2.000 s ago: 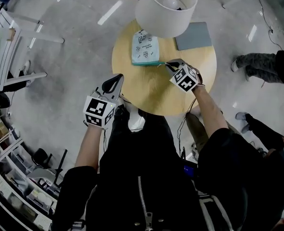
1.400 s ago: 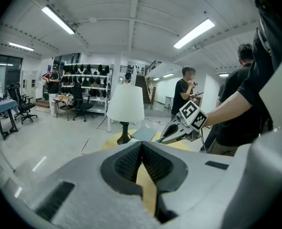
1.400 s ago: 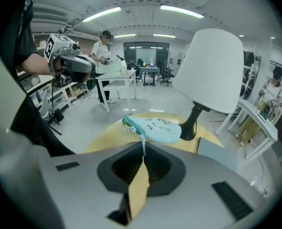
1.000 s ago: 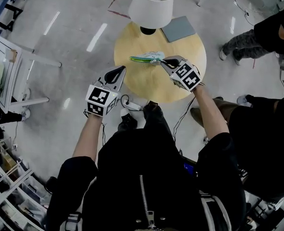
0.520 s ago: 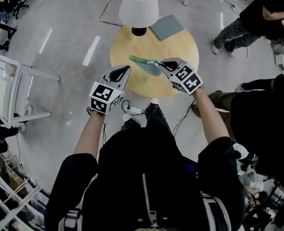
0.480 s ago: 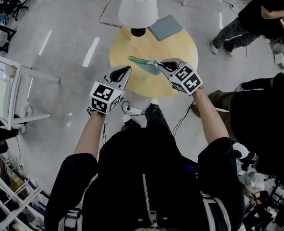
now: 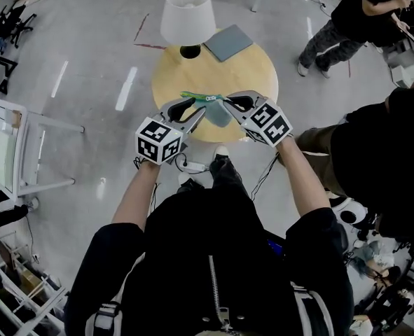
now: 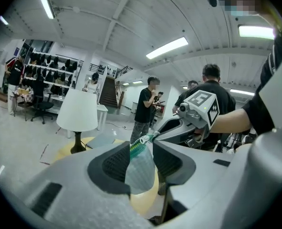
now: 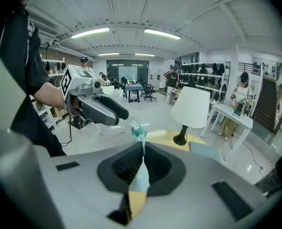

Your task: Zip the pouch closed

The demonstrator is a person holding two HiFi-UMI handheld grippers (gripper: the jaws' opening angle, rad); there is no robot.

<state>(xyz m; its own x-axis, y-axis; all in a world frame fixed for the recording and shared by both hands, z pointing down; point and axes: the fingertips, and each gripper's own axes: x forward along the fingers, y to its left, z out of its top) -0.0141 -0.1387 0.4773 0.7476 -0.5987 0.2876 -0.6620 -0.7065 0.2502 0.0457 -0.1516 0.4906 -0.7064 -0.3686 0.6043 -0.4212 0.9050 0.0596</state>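
Lifted clear of the round yellow wooden tabletop (image 7: 252,75), where it lay flat two seconds ago, the pale green mesh pouch (image 7: 216,115) now hangs in the air over the tabletop's 6 o'clock edge. The left tongs (image 7: 197,110) have come across from the 8 o'clock side to meet it. Their jaws have just been opening and stand wide, one on either side of the pouch's left part, without pinching it. The right tongs (image 7: 227,103) are closed narrow on the pouch's other end, by its teal zip edge. A table lamp with a white drum shade (image 7: 187,14) stands at the tabletop's 11 o'clock rim, and a flat grey book (image 7: 228,42) lies at 1 o'clock. All round spreads a glossy grey concrete floor (image 7: 101,61) streaked with reflections of ceiling lights. A white desk (image 7: 9,142) sits off at 9 o'clock, and a person in dark clothes (image 7: 364,5) stands at 2 o'clock.
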